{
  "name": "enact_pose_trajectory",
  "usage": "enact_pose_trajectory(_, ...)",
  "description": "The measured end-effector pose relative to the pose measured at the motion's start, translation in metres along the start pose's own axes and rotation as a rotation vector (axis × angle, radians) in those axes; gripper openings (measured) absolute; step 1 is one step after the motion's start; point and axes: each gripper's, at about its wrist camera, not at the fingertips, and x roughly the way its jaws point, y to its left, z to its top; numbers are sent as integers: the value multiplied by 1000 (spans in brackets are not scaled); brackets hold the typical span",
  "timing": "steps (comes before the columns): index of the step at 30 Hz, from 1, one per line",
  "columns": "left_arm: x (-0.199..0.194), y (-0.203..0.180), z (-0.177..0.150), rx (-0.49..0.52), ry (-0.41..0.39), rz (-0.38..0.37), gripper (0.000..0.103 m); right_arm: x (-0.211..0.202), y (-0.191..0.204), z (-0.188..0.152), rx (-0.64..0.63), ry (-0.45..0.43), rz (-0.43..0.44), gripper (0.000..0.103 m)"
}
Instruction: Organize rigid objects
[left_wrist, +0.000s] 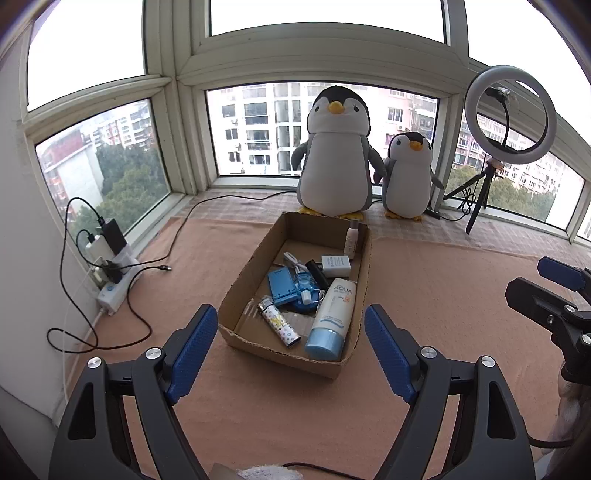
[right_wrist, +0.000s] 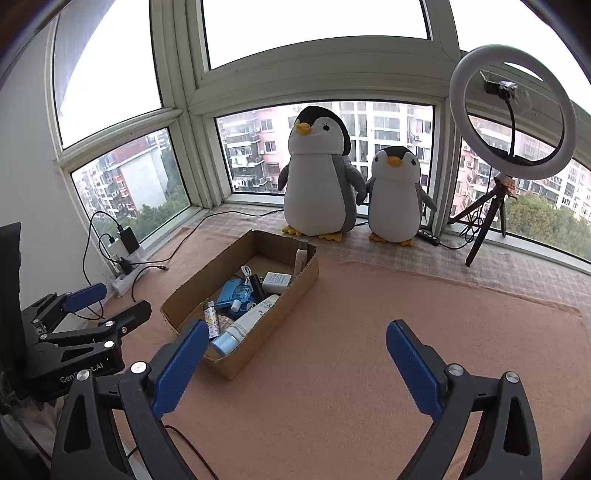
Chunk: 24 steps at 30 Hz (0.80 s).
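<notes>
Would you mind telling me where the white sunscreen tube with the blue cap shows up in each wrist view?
Left wrist view: the sunscreen tube lies just below centre, in the near right corner of the cardboard box, cap toward the camera.
Right wrist view: the tube sits left of centre, along the box's right wall, cap nearest.
Shared landmark: the large plush penguin behind the box.

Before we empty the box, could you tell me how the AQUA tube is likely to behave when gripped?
The AQUA tube looks like soft plastic, so it may squash. Its smooth surface could slip. The round blue cap looks the firmer place to grip.
</notes>
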Motion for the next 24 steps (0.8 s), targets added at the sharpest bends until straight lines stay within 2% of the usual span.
enact_pose_trajectory(24,-3,2,0,-16,-1,1,82,5,-2,-3,21,19,2,95)
